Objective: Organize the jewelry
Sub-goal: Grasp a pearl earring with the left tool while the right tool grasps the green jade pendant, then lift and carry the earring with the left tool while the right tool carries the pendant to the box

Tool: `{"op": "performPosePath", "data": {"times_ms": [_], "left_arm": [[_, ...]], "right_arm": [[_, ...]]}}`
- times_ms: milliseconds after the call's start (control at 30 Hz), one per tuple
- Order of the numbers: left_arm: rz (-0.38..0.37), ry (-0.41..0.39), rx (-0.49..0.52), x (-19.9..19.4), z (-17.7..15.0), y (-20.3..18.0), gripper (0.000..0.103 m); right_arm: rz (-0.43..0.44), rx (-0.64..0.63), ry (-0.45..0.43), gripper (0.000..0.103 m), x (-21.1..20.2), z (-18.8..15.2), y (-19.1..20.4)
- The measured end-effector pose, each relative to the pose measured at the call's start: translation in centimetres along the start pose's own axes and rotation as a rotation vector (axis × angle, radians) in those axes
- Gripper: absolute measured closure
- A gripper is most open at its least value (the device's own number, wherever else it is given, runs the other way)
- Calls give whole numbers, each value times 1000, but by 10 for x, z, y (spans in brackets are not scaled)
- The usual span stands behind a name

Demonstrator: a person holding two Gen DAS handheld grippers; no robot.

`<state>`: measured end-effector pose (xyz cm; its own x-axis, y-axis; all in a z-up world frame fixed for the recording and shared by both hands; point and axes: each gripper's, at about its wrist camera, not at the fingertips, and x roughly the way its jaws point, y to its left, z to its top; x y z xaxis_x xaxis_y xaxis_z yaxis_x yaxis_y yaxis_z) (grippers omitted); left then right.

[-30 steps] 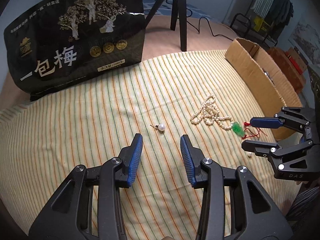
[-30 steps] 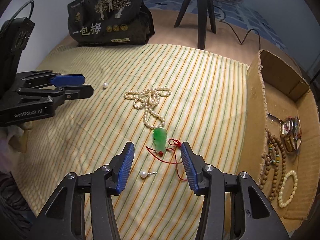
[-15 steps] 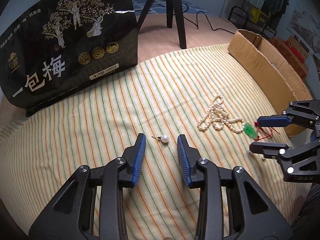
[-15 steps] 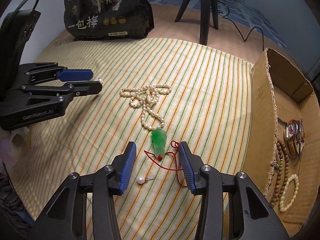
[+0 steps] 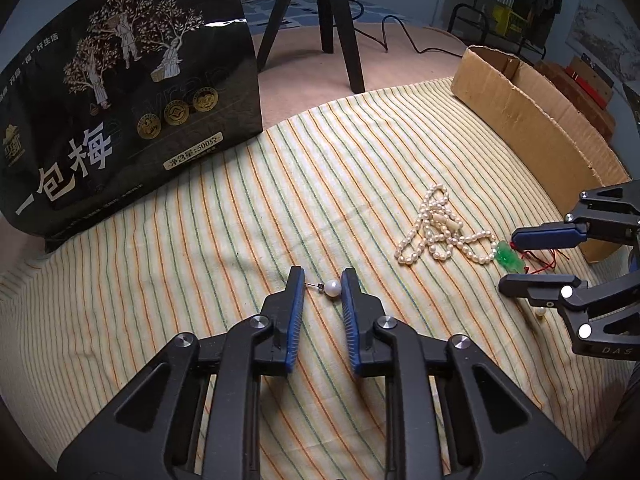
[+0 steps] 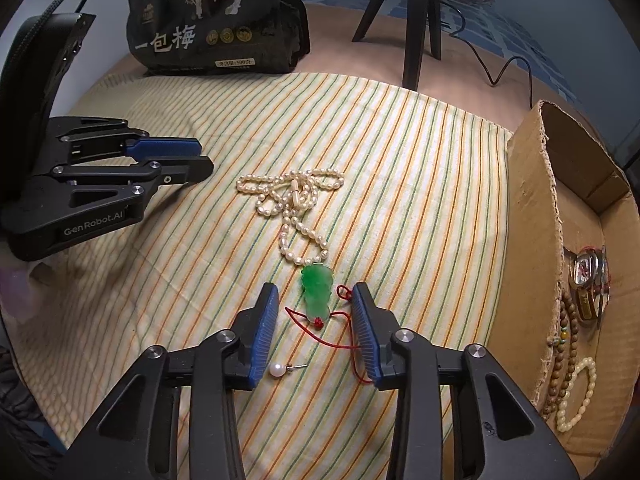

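A pearl stud earring [image 5: 331,288] lies on the striped cloth between the fingertips of my left gripper [image 5: 322,286], which is open around it. A green jade pendant [image 6: 316,290] on a red cord [image 6: 344,336] lies between the fingertips of my right gripper [image 6: 313,300], which is open. A second pearl stud [image 6: 277,370] lies by the right gripper's left finger. A pearl necklace [image 6: 294,204] lies tangled beyond the pendant, also in the left wrist view [image 5: 438,226]. The right gripper [image 5: 538,258] shows in the left wrist view, and the left gripper [image 6: 188,158] in the right wrist view.
A cardboard box [image 6: 536,216] stands to the right, holding a watch [image 6: 588,276], a wooden bead string [image 6: 562,344] and a pale bead bracelet [image 6: 578,396]. A black printed bag [image 5: 120,100] stands at the back left. Tripod legs [image 5: 336,20] stand behind the cloth.
My left gripper moved forward to the pearl stud and narrowed around it. My right gripper moved forward so the jade pendant lies between its fingertips.
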<state>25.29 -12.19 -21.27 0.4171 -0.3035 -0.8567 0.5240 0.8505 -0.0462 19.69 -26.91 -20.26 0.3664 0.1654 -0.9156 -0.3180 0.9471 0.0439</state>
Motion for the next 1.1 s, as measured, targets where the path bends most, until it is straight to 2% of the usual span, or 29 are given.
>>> {"op": "performPosePath", "data": {"times_ms": [133,200,767,1100], "left_arm": [[-6,-4,-10,-1,0,2,85],[-5,-7,-11,-1,0,2,86],[-4,-39,-51,-34,-7,14,86],[-32,-110,-100,-82,-4,18,86]], "right_arm": [[9,-3,4,86,2,0,2],[11,-3,2,91,2,0,1],[21,23,-70,91,-28,-4,-2],[37,54,-156,91,-68,0,-8]]}}
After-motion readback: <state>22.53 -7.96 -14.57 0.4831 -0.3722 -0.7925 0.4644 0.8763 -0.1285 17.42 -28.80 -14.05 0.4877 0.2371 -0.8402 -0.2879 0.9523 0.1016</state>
